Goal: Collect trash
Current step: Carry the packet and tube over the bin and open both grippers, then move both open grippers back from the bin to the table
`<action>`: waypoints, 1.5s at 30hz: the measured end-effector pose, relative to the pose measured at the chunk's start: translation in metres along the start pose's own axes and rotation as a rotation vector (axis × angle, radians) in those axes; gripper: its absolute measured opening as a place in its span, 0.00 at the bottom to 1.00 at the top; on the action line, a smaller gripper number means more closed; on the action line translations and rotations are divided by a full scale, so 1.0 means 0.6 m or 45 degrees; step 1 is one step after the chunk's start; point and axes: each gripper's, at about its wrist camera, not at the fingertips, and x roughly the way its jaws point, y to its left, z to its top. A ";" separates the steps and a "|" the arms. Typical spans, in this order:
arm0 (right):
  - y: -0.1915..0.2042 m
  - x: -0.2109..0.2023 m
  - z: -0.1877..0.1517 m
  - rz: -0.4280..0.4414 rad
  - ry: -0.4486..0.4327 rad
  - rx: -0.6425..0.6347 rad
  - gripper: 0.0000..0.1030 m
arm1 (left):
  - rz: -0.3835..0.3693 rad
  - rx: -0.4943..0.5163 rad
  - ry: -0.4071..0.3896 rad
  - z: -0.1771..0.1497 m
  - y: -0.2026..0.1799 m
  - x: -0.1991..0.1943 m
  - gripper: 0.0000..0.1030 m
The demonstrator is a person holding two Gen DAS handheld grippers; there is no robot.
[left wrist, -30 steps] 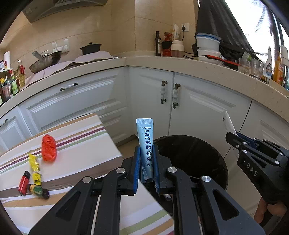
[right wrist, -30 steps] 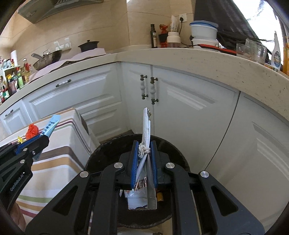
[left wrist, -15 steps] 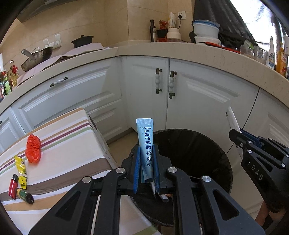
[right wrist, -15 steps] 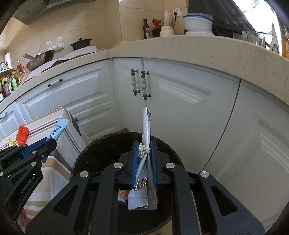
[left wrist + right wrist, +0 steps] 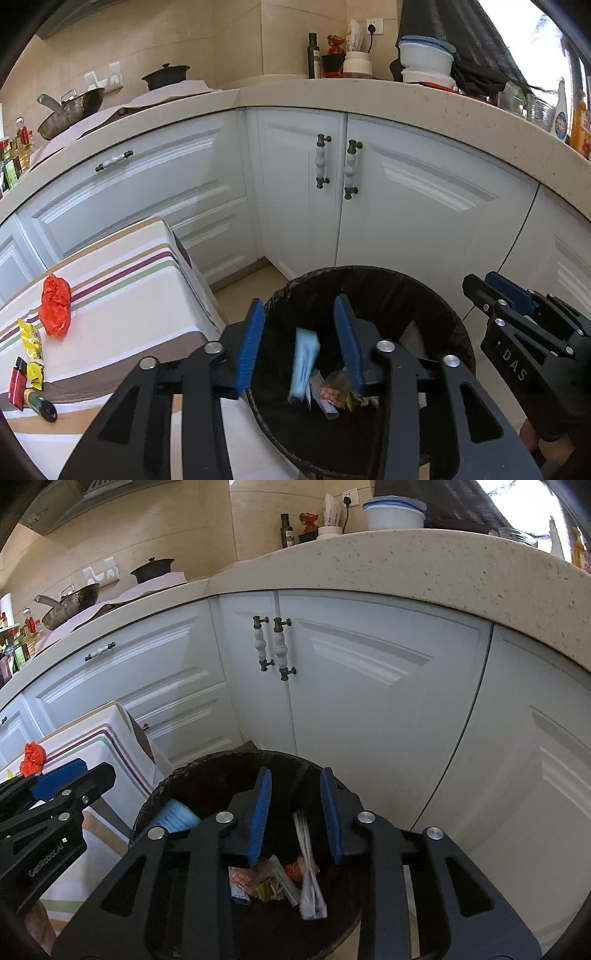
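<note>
Both grippers hang over the black trash bin (image 5: pixel 373 280), which stands on the floor against the white corner cabinets (image 5: pixel 413 206).

The left gripper (image 5: pixel 299 325) is opening; its blue pads stand clear of the light blue sachet (image 5: pixel 304 360), which shows blurred between them, over the bin's mouth, touching neither pad. The right gripper (image 5: pixel 295 805) is opening too, and the clear plastic wrapper (image 5: pixel 308 864) lies loose between its pads over the litter in the bin, free of both.

Only the left wrist view shows the trash that lies on the striped tablecloth (image 5: pixel 122 295) beside the bin: a crumpled red wrapper (image 5: pixel 55 306), a yellow wrapper (image 5: pixel 31 347), a red lighter (image 5: pixel 16 384) and a small dark green tube (image 5: pixel 40 404) near the cloth's edge. From the right wrist view just the red wrapper is visible, behind the left gripper's finger. That view looks deeper into the bin, where orange and white packets (image 5: pixel 266 882) rest on the bottom.
</note>
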 end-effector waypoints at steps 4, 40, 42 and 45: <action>-0.001 0.000 0.000 -0.004 0.000 -0.006 0.27 | 0.005 0.005 0.005 0.000 -0.001 0.002 0.42; 0.268 -0.068 -0.007 0.374 0.010 -0.281 0.40 | 0.342 -0.295 -0.002 -0.097 0.269 -0.158 0.59; 0.303 -0.075 -0.015 0.420 0.016 -0.324 0.40 | 0.389 -0.326 0.010 -0.115 0.299 -0.172 0.59; 0.352 -0.082 -0.026 0.483 0.033 -0.383 0.40 | 0.446 -0.370 0.029 -0.139 0.337 -0.188 0.59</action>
